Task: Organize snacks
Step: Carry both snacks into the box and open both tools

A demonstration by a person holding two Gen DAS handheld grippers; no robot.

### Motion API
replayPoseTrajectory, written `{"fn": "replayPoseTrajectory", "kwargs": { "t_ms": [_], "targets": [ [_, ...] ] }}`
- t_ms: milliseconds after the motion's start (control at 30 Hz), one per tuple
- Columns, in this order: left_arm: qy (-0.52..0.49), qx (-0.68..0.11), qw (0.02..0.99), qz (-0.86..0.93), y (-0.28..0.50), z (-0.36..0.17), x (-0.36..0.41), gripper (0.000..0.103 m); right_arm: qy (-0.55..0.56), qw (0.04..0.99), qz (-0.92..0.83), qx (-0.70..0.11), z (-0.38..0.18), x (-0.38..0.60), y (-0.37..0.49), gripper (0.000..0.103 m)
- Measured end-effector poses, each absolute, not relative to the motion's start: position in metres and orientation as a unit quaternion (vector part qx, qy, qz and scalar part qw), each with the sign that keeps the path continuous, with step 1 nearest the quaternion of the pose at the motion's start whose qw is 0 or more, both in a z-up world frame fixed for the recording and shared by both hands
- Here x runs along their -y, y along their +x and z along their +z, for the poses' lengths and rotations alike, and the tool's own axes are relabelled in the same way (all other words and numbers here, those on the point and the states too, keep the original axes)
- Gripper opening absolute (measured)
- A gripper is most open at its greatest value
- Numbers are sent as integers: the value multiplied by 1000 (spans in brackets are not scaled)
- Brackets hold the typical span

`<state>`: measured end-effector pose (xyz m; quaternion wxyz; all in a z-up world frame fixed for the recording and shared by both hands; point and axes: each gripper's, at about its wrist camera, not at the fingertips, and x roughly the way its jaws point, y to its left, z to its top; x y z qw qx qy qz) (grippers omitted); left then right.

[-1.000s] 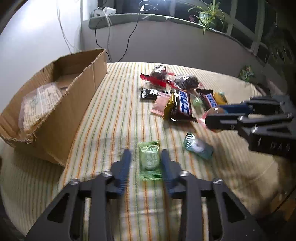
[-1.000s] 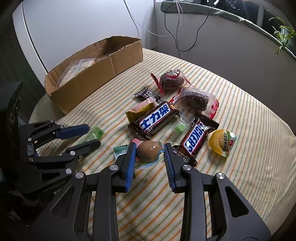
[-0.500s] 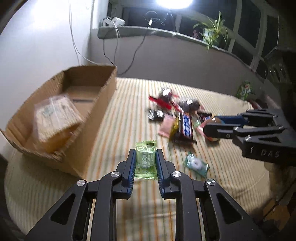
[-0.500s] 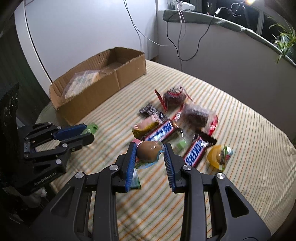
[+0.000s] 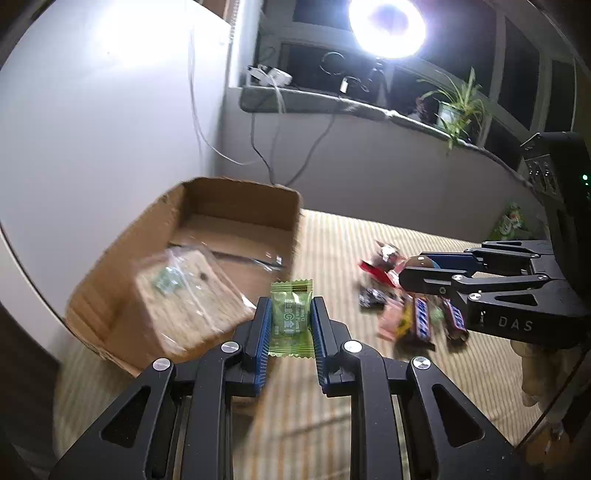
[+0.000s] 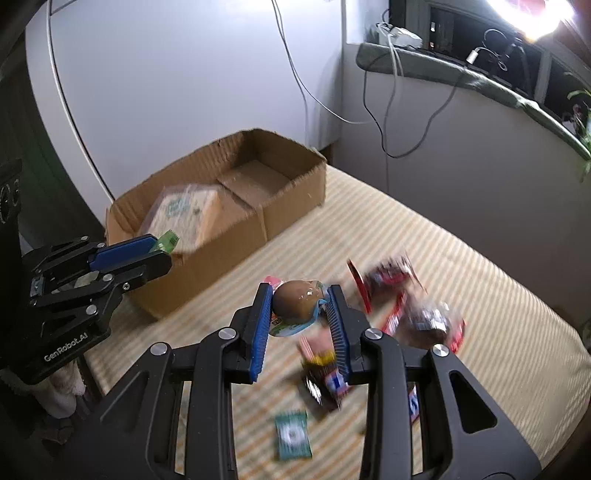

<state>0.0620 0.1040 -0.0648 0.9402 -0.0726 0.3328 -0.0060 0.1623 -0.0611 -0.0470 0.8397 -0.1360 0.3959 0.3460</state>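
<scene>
A: What's nearest?

B: The left gripper [image 5: 290, 325] pinches a green candy packet [image 5: 290, 317], lifted off the striped cloth [image 5: 332, 424].

A: The other one?

B: The right gripper [image 6: 299, 314] clamps a brown egg-shaped snack [image 6: 295, 300]. Under it a teal packet [image 6: 292, 435] lies beside blurred chocolate bars [image 6: 328, 380].

A: Farther out?

B: The cardboard box [image 6: 236, 225], a clear bag of crackers [image 6: 184, 214] inside.

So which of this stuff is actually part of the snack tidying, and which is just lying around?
Part of the job:
- green candy packet, held in the left gripper
- brown egg-shaped snack, held in the right gripper
- cardboard box
- snack pile

Just lying about:
- potted plant
- cables
- lamp
</scene>
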Motion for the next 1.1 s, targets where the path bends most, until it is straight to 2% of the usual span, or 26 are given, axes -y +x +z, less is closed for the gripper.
{"fn": "replayPoseTrajectory", "kwargs": {
  "t_ms": [633,1100],
  "targets": [
    [-89,-337,937,30,83,-69,-149,20,-142,821,384,-398,-52,-42,223,31],
    [-94,-340,935,42,85,-70,-156,21,-145,814,391,-404,-65,-59,229,32]
  ]
}}
